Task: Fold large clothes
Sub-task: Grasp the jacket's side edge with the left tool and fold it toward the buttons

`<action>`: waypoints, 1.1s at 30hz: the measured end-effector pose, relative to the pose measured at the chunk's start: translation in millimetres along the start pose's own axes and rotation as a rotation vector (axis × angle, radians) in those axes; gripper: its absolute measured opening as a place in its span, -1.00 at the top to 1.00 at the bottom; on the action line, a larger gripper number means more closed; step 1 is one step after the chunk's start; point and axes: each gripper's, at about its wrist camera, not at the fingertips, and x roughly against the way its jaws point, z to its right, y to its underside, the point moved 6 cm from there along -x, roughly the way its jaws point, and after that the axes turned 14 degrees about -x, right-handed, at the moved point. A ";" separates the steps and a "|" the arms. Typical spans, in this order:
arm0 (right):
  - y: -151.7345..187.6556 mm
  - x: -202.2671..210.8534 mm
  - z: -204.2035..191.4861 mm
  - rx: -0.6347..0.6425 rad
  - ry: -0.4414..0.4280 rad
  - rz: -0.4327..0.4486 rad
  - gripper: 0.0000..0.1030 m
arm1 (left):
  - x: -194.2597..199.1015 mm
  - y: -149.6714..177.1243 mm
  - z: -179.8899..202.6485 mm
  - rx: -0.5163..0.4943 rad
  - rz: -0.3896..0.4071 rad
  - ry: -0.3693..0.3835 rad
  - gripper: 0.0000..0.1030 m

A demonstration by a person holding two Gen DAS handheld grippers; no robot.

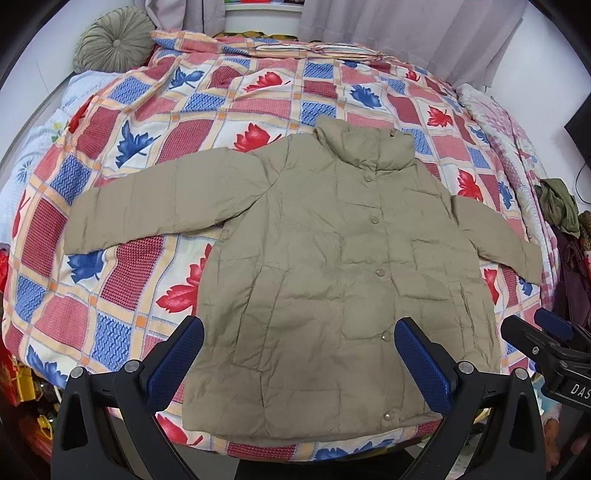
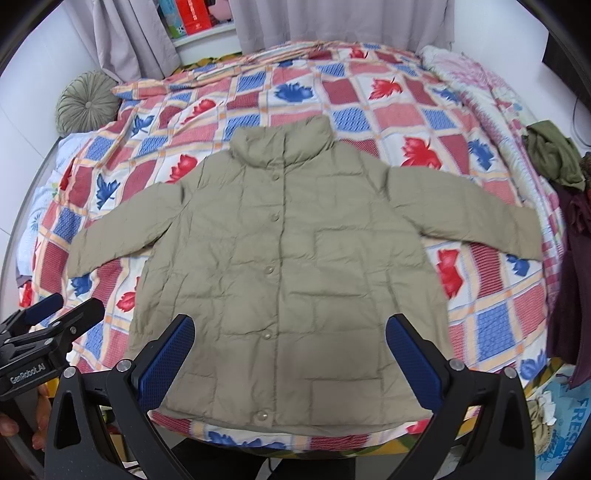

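A khaki padded jacket (image 1: 332, 266) (image 2: 288, 258) is laid flat, front side up, on the bed (image 1: 122, 295) (image 2: 491, 325), its hem at the near edge and its stand-up collar (image 1: 364, 146) (image 2: 282, 142) directed toward the far edge. The front is closed by a row of snap buttons (image 1: 380, 272) (image 2: 269, 270) running from collar to hem. Both sleeves are spread outward, one toward the left edge (image 1: 147, 210) (image 2: 125, 229), one toward the right edge (image 1: 495, 236) (image 2: 476, 210). The bed is covered by a checked quilt with red and blue leaf prints. A round green pleated cushion (image 1: 112, 40) (image 2: 86, 103) is placed at the far left corner. Crumpled dark garments (image 1: 557, 206) (image 2: 554, 155) are piled at the right edge. The left gripper (image 1: 295, 354) (image 2: 62, 315) is held above the hem, fingers (image 1: 177, 360) spread wide with nothing between them. The right gripper (image 2: 291, 354) (image 1: 532, 328) is held likewise above the hem, fingers (image 2: 413, 360) spread apart and pinching nothing. Grey curtains (image 1: 406, 29) (image 2: 129, 37) are hung beyond the far edge.
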 end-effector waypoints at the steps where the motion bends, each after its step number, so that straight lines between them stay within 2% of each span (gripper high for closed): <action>1: 4.9 -5.0 -1.8 0.000 -0.005 -0.017 -1.00 | -6.2 2.5 -8.6 0.013 -0.009 0.006 -1.00; 7: 27.0 -37.6 -41.0 0.077 -0.023 -0.089 -1.00 | -49.9 17.6 -70.1 0.120 -0.034 0.045 -1.00; 10: 40.2 -55.4 -53.1 0.063 -0.079 -0.146 -1.00 | -76.4 16.7 -109.8 0.190 -0.023 0.087 -1.00; 13: 47.3 -76.7 -68.7 0.031 -0.144 -0.189 -1.00 | -106.0 13.5 -147.8 0.295 0.020 0.168 -1.00; 17: 54.7 -101.4 -86.1 0.042 -0.220 -0.185 -1.00 | -145.9 1.5 -184.1 0.407 0.086 0.279 -1.00; 21: 59.8 -128.4 -87.3 0.027 -0.222 -0.215 -1.00 | -186.6 -13.8 -204.4 0.496 0.145 0.395 -1.00; 25: 59.5 -157.6 -85.9 0.007 -0.225 -0.246 -1.00 | -220.5 -30.7 -215.2 0.549 0.179 0.463 -1.00; 27: 60.2 -165.7 -82.7 0.010 -0.215 -0.244 -1.00 | -229.2 -37.1 -224.0 0.562 0.192 0.469 -1.00; 30: 49.9 -175.6 -98.1 0.012 -0.211 -0.237 -1.00 | -229.3 -45.8 -248.0 0.583 0.234 0.438 -1.00; 33: 38.6 -179.5 -107.1 0.020 -0.209 -0.223 -1.00 | -224.5 -50.6 -282.8 0.617 0.272 0.363 -1.00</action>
